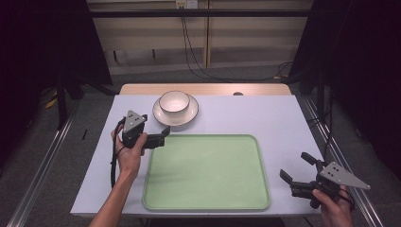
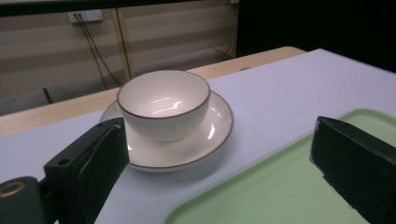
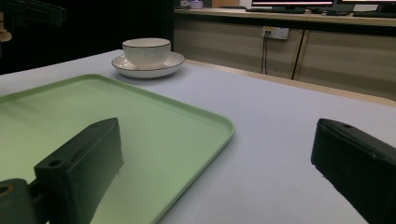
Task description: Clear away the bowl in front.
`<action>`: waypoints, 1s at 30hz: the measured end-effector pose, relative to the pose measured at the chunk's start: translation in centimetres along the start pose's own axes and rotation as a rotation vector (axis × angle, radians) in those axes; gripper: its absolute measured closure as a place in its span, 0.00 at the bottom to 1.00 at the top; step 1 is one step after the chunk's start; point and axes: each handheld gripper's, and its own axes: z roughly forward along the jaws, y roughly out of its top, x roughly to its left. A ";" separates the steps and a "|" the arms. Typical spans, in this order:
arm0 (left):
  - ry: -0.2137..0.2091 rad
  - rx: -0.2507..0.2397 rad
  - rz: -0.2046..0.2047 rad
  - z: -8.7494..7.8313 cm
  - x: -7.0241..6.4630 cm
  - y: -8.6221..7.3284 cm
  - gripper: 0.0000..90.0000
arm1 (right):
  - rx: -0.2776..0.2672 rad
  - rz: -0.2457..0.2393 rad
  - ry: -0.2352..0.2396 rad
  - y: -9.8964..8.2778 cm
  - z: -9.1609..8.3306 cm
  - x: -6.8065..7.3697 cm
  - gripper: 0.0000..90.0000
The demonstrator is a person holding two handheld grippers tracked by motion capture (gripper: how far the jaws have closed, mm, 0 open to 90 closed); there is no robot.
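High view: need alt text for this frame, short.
A person holds an open left hand-held gripper near a white bowl sitting on a saucer, at the far edge of an empty green tray. The open right hand-held gripper hovers beside the tray's near right corner.

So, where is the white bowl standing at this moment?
The white bowl stands on a white plate at the far side of the table, just beyond the green tray's far left corner and ahead of the left gripper.
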 end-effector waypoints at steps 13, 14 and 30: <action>-0.027 0.040 -0.007 2.5 1.8 1.2 0.05 | -0.002 -0.014 0.010 0.0 0.1 0.1 0.02; -0.027 0.040 -0.007 2.5 1.8 1.2 0.05 | -0.002 -0.014 0.010 0.0 0.1 0.1 0.02; -0.034 0.146 -0.037 6.7 3.8 2.4 0.06 | -0.007 -0.019 0.015 0.0 0.0 0.2 0.02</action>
